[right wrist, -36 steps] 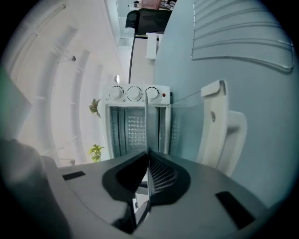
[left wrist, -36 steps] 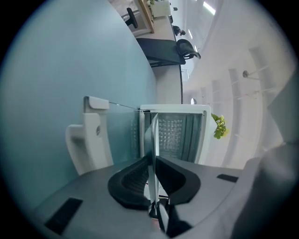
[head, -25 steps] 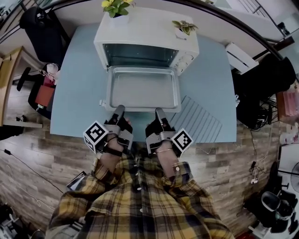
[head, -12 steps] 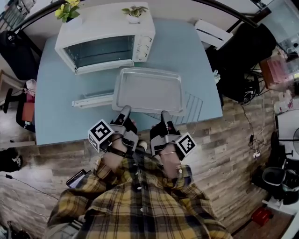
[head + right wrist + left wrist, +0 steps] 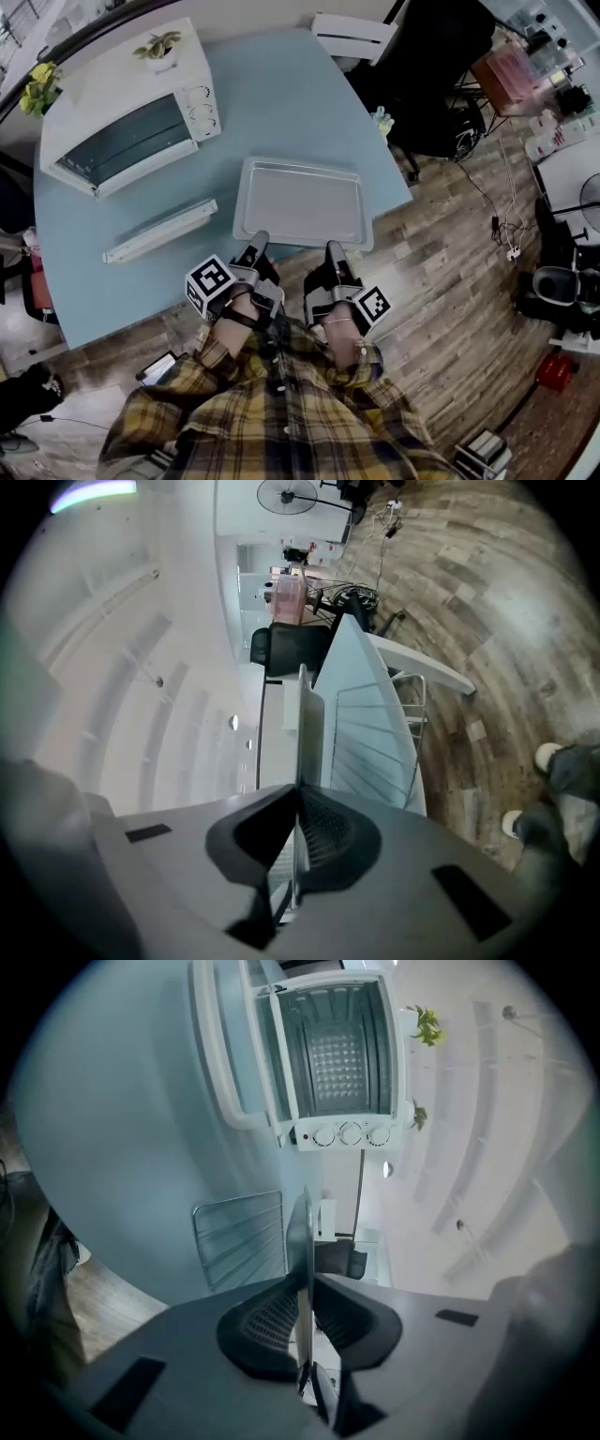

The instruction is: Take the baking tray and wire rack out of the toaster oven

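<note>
Both grippers hold the silver baking tray [image 5: 300,202] by its near rim, out of the oven and level over the blue table [image 5: 272,103]. My left gripper [image 5: 255,246] is shut on the rim's left part, and my right gripper [image 5: 336,251] on its right part. In the left gripper view the tray rim [image 5: 300,1232] runs edge-on between the pads of the left gripper [image 5: 302,1312]. The right gripper [image 5: 300,832] clamps the rim [image 5: 307,728] the same way. The wire rack [image 5: 239,1237] lies flat on the table under the tray [image 5: 375,738], hidden in the head view. The white toaster oven [image 5: 131,103] stands back left, with its door [image 5: 159,230] folded down.
Two small potted plants [image 5: 159,45] sit on top of the oven. A white box [image 5: 352,36] lies at the table's far edge. A black chair [image 5: 431,84] stands beyond the right corner. The table's right edge runs just past the tray, with wooden floor [image 5: 450,281] beyond.
Both grippers have carried the tray to the right, away from the oven's open door. The tray now covers the spot where the wire rack lay in view.
</note>
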The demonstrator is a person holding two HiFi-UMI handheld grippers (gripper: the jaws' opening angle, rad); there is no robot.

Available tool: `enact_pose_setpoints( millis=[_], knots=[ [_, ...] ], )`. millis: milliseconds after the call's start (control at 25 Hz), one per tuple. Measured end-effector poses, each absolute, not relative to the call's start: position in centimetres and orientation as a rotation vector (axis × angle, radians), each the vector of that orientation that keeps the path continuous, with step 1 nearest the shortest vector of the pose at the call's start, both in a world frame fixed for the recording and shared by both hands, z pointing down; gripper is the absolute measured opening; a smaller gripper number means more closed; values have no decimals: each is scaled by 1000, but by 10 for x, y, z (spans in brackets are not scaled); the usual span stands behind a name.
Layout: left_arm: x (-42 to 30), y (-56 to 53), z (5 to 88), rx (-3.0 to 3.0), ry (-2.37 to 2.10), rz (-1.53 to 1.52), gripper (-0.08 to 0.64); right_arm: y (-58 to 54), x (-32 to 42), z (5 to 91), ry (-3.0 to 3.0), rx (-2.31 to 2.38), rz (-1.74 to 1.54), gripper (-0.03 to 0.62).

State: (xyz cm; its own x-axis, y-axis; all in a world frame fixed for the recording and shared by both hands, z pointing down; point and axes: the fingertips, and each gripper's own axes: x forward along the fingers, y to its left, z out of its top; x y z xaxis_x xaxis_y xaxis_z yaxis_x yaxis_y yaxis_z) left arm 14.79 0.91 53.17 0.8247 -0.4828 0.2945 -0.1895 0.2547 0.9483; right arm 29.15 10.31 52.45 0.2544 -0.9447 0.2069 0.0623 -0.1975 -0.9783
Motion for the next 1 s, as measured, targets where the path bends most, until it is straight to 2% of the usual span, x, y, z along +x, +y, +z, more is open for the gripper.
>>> enact_pose_setpoints(
  millis=[680, 800, 1000],
  knots=[
    [149, 8, 592, 1250, -693, -27, 48, 104, 298, 589, 716, -1484, -1254, 18],
    [143, 12, 592, 1281, -711, 9, 83, 103, 298, 598, 692, -1511, -1250, 20],
    [133, 35, 598, 1247, -712, 23, 80, 108, 301, 621, 660, -1556, -1278, 20]
  ],
)
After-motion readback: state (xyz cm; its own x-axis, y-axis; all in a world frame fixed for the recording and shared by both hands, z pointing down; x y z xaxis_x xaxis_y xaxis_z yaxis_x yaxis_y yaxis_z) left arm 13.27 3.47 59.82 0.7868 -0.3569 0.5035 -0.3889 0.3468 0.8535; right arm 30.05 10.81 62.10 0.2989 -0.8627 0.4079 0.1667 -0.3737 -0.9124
